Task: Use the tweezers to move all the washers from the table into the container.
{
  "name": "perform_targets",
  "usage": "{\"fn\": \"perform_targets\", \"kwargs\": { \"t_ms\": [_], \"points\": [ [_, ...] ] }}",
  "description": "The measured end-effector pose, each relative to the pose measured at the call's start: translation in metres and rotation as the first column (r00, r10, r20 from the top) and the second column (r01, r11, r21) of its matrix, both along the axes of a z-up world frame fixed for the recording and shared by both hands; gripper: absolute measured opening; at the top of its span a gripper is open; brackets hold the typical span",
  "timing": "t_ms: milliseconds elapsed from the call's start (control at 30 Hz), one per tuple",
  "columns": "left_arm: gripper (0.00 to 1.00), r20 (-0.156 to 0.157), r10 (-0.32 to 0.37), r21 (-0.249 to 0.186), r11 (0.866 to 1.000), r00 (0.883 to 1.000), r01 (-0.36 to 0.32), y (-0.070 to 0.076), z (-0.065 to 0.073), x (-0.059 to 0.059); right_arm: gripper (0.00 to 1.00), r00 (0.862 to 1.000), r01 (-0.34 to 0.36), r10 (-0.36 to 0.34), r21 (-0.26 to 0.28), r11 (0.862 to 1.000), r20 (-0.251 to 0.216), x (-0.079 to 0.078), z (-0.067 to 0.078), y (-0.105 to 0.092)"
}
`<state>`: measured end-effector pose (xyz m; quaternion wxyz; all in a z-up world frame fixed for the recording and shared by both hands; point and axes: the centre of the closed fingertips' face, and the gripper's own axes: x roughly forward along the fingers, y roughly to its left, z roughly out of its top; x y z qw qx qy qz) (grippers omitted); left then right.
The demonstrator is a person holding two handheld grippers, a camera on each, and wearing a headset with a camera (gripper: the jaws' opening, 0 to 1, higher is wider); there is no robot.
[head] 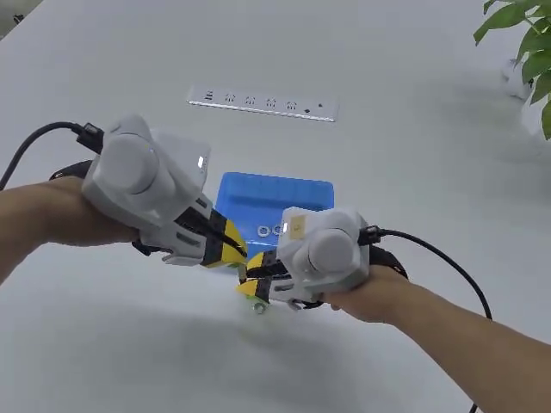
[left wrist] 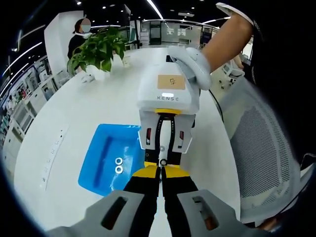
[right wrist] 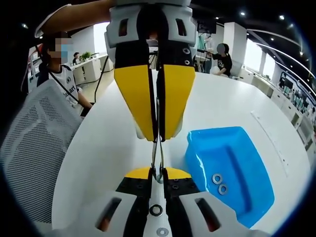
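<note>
**Grippers nose to nose over the tweezers, two washers in the tray**

In the head view the left gripper [left wrist: 160, 173] and the right gripper [right wrist: 158, 174] meet tip to tip above the white tabletop [head: 103, 344], just in front of the blue container [right wrist: 232, 148]. Their housings and the person's hands cover most of the meeting point from above.

The right gripper view shows it better. The left gripper's yellow fingers [right wrist: 133, 94] come down from the top, pressed together on the thin metal tweezers [right wrist: 157, 153], whose two legs run out between them. The tweezers' tip ends where the right gripper's own fingers meet. Those fingers stand together, but whether they pinch the tip cannot be told.

Two washers [right wrist: 219, 183] lie side by side on the floor of the container, near its close end. In the head view the right gripper's body partly covers them.

A small pale thing [head: 258, 307] lies on the tabletop just below the right gripper, too blurred to name.

A white power strip [head: 263, 103] lies beyond the container. Leaves of a plant [head: 525, 34] are cut off at the upper right corner.
</note>
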<state>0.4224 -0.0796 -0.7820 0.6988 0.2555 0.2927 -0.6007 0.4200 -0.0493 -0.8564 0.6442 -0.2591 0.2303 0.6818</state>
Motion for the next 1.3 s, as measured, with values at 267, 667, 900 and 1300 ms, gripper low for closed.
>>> {"fn": "perform_targets", "kwargs": {
  "t_ms": [267,667,900,1300],
  "points": [
    [0.05,0.015,0.003,-0.001,1.000,1.000,-0.003,0.001,0.015,-0.001,0.11,1.000,-0.007,0.007,0.009,1.000,0.014,0.000,0.014,0.000],
    [0.05,0.036,0.008,-0.008,1.000,0.999,-0.008,0.001,0.038,0.002,0.11,0.999,-0.019,0.018,0.019,1.000,0.040,0.004,0.038,0.002],
    [0.05,0.055,0.003,-0.005,1.000,0.998,-0.002,0.000,0.050,0.007,0.11,0.998,-0.017,0.016,0.024,1.000,0.057,0.010,0.049,0.000],
    [0.05,0.095,-0.008,-0.002,1.000,0.995,0.008,-0.004,0.065,0.022,0.11,0.994,-0.023,0.021,0.016,1.000,0.104,0.029,0.065,-0.003]
  ]
}}
